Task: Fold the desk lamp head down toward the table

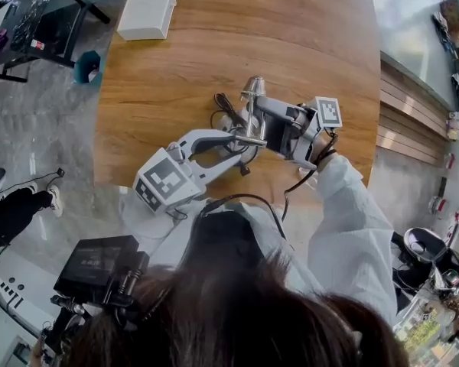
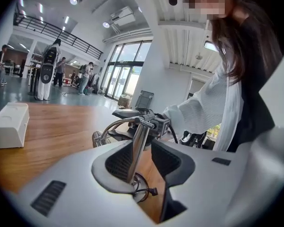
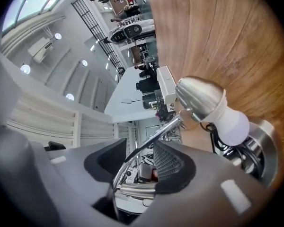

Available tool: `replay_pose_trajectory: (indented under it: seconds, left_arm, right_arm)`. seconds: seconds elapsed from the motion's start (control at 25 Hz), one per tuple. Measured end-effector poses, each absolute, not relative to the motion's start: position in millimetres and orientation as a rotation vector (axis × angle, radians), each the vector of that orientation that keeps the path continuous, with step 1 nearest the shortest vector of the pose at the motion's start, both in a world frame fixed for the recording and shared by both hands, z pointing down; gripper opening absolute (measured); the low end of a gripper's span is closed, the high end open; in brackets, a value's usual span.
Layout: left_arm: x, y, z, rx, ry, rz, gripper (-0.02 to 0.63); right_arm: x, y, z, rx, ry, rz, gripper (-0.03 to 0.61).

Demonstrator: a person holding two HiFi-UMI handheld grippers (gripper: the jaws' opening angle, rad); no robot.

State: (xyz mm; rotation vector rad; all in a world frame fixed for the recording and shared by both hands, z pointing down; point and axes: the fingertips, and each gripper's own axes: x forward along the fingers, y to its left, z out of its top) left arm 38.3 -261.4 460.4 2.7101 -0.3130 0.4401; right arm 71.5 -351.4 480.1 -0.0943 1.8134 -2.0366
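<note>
Item: desk lamp [image 1: 249,117], chrome, standing near the front edge of the round wooden surface [image 1: 214,44], between the two grippers.

Lamp head [image 3: 201,100]: we are seeing it with its white bulb [image 3: 233,126] pointing toward the round base [image 3: 264,150], close above the wood. We are judging the fold to be near done, though whether the head is sitting at its lowest we cannot tell.

Left gripper [image 2: 143,157]: we are recording its jaws as standing apart. The upright post [image 2: 138,145] is passing between them against the left pad, with a gap showing at the right pad.

Right gripper [image 3: 139,164]: its jaws are standing wide. The curved arm [image 3: 151,136] is running between them, and neither pad is pressing on it.

Other: black cable [image 1: 223,107] is lying looped beside the base; white box [image 1: 149,4] is sitting well apart at the far edge.

Risks we are flagging:
- With neither gripper clamping, the lamp is standing loose, so a nudge on the post could be tipping or sliding it.
- If the joint is slack, the arm may be creeping out of position.
- Drawing the right jaws back carelessly could be catching the arm and dragging the head.
- The cable could be snagging a jaw.
- The bulb could be knocking against the base.
</note>
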Motion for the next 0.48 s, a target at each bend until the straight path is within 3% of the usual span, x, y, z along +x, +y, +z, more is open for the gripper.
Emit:
replay_pose_trajectory:
  seconds: [0.32, 0.48]
  left_arm:
    - [5, -269, 434, 2.71, -0.548, 0.358, 0.115]
    - [-7, -291, 389, 2.723, -0.686, 0.227, 0.114]
  right_arm:
    - [120, -320, 446, -0.363, 2.016, -1.768, 0.14]
    - [122, -317, 388, -0.512, 2.237, -1.483, 0.017]
